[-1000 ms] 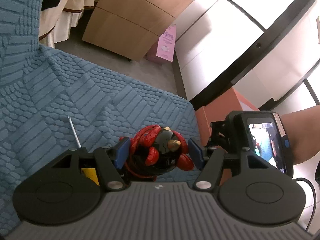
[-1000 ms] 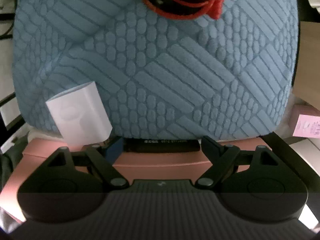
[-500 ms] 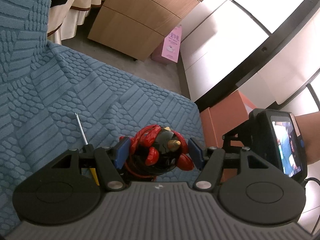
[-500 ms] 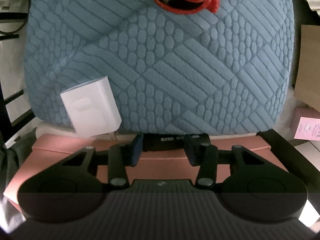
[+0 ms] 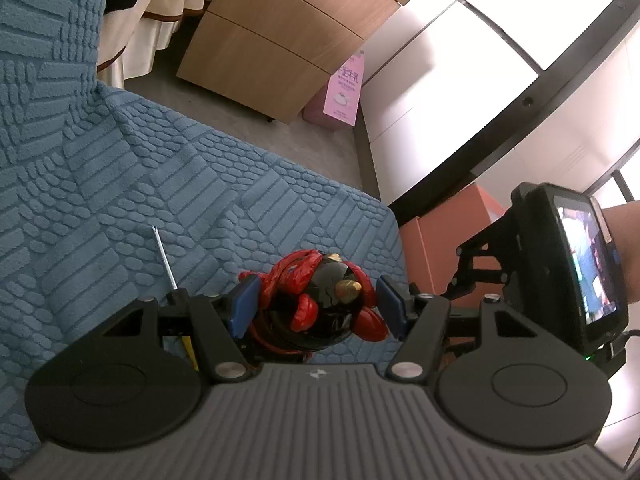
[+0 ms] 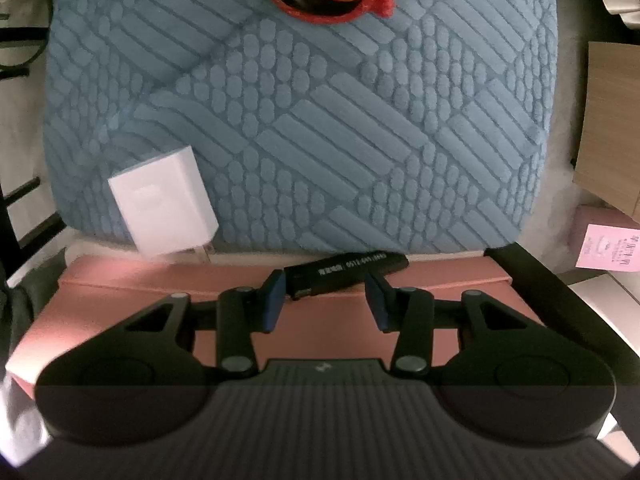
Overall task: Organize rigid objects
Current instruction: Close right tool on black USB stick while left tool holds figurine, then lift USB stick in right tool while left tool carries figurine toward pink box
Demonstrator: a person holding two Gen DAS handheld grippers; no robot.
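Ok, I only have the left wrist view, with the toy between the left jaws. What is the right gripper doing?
Observer: The right gripper has a black stick with white print between its jaws. The jaws have just been closing and look shut on it.
Operator: Anything else loose near it?
Observer: A white charger lies at the near edge of the cushion, with its prongs toward the pink box.
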